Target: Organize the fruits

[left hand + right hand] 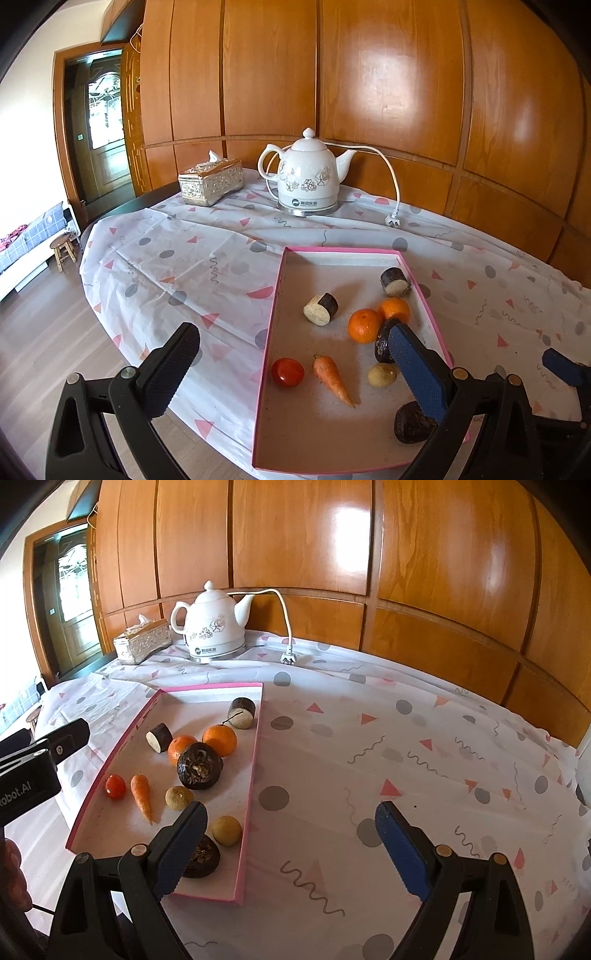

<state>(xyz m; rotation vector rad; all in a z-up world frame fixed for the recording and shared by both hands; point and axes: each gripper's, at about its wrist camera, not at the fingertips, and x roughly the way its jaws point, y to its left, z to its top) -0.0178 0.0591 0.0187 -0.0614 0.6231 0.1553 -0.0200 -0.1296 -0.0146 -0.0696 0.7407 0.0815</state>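
Both tools spread and empty, the right tool (291, 843) hangs just right of the shallow pink-rimmed cardboard tray (251, 794), nearest its dark wrinkled round fruit (202, 856), while the left tool (291, 369) straddles the tray's left edge.

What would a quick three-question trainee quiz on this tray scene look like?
1. How many oranges lie in the pink-rimmed tray? A) one B) two C) four
2. True or false: the plug of the white kettle lies loose on the tablecloth.
3. Fill in: seen from the left wrist, the thing lying between the tomato and the pale round fruit is the ____.

Key: 1) B. 2) True. 3) carrot.
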